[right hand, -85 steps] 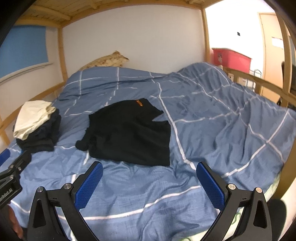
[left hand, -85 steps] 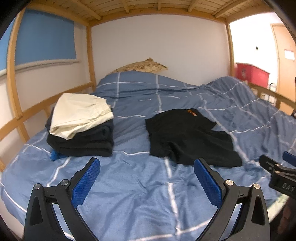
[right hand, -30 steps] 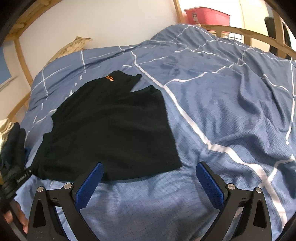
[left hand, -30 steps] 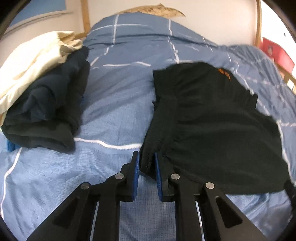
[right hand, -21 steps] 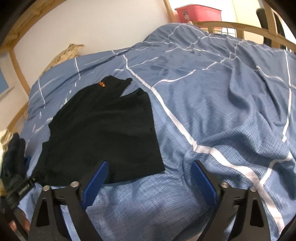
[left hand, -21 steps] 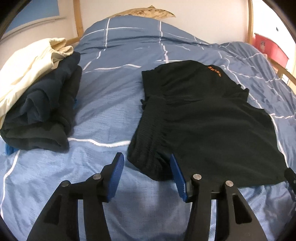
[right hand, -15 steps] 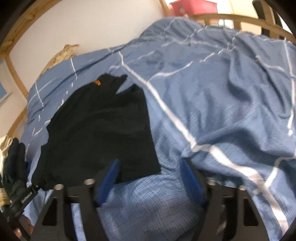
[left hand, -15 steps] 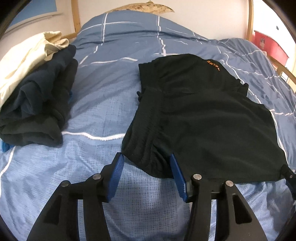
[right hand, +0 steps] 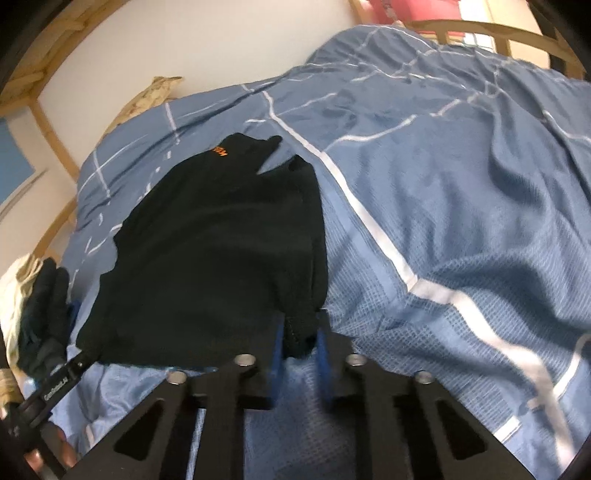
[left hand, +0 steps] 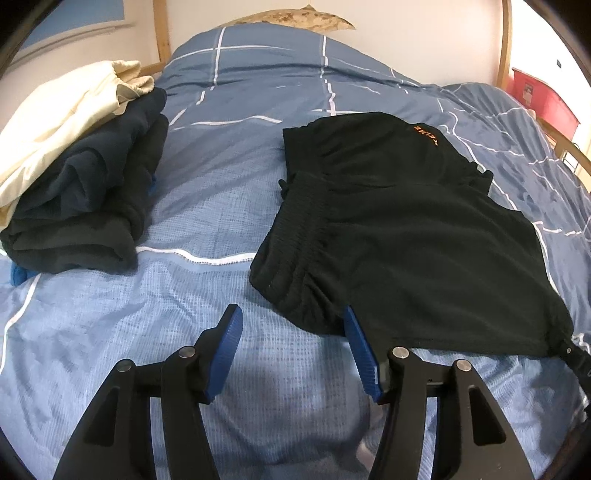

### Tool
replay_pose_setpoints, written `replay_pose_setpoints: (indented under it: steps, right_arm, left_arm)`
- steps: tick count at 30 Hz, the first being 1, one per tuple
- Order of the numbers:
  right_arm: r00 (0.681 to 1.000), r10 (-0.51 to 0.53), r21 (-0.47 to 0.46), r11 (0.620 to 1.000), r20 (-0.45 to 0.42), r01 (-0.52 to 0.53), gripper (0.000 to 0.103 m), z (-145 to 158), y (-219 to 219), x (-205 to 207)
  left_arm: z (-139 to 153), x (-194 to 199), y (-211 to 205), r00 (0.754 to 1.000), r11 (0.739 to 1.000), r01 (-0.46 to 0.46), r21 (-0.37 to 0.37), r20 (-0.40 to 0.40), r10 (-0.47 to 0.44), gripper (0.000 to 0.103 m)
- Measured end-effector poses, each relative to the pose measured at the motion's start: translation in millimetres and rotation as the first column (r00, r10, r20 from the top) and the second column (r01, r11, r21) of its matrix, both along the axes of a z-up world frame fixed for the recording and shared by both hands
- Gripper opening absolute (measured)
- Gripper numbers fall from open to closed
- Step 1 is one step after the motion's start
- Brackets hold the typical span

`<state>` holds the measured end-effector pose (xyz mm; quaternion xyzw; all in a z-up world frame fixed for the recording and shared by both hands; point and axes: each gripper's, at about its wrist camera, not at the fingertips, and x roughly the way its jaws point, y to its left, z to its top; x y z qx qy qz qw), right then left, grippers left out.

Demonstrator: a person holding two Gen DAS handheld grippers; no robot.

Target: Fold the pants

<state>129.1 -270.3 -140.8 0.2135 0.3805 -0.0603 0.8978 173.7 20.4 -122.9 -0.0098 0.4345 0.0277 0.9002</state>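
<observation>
folded clothes stack point(left hand: 85, 192) beside black pants point(left hand: 406, 229) — checked duvet point(left hand: 240, 177), pillow point(left hand: 295, 18)

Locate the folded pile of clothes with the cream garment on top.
In the left wrist view the folded pile sits at the left on the blue checked duvet, apart from the black pants to its right, near the wooden bed frame.

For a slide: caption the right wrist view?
Right gripper closing on a corner of black pants spread on a blue checked duvet.
</observation>
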Motion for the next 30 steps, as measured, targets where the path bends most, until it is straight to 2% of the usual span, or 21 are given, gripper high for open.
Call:
replay_pose_setpoints:
  steps: [2, 7, 11, 13, 15, 21, 27, 28, 30]
  right_arm:
    - [1.000, 0.009, -0.027, 1.000, 0.007, -0.009, 0.011, 5, -1, -2]
    - [0.998, -0.059, -0.100, 0.993, 0.026, 0.061, 0.010, 16, -12, -11]
    - [0.999, -0.046, -0.051, 0.998, -0.010, 0.046, 0.012, 11, -13, -9]
    - [0.999, -0.051, -0.035, 0.998, -0.011, 0.051, 0.020, 10, -10, -10]
    - [0.999, -0.045, -0.029, 0.999, -0.013, 0.045, 0.033, 8, -6, -10]
    - [0.998, -0.061, -0.007, 0.998, -0.016, 0.061, 0.033, 4, -4, -7]
    - [0.997, -0.078, -0.021, 0.997, -0.024, 0.077, 0.033, 2, 0, -2]
    - [0.996, -0.080, -0.028, 0.997, -0.028, 0.079, 0.033, 1, 1, -1]
    - [0.996, -0.083, -0.040, 0.996, -0.031, 0.082, 0.033, 1, 2, 0]
  left_arm:
    - [1, -3, 0, 1.000, 1.000, -0.002, -0.009, -0.005, 0.002, 0.056]
    - [2, -13, -4, 1.000, 1.000, 0.012, -0.005, 0.001, -0.012, 0.056]
    - [2, -16, -1, 1.000, 1.000, 0.010, -0.026, 0.000, -0.010, 0.056]
    - [4, -16, 2, 1.000, 0.999, 0.004, -0.039, 0.011, -0.003, 0.056]
    - [7, -16, 4, 0.999, 0.999, 0.005, -0.042, 0.036, -0.003, 0.056]
    - [8, -4, 7, 0.997, 0.997, 0.012, -0.077, 0.071, -0.007, 0.056]
    - [-8, 17, 7, 1.000, 0.990, 0.004, -0.140, 0.028, 0.000, 0.056]
    - [-10, 19, 7, 1.000, 0.989, 0.004, -0.148, 0.023, -0.001, 0.054]
    - [-14, 24, 6, 1.000, 0.988, 0.000, -0.157, 0.006, 0.001, 0.045]
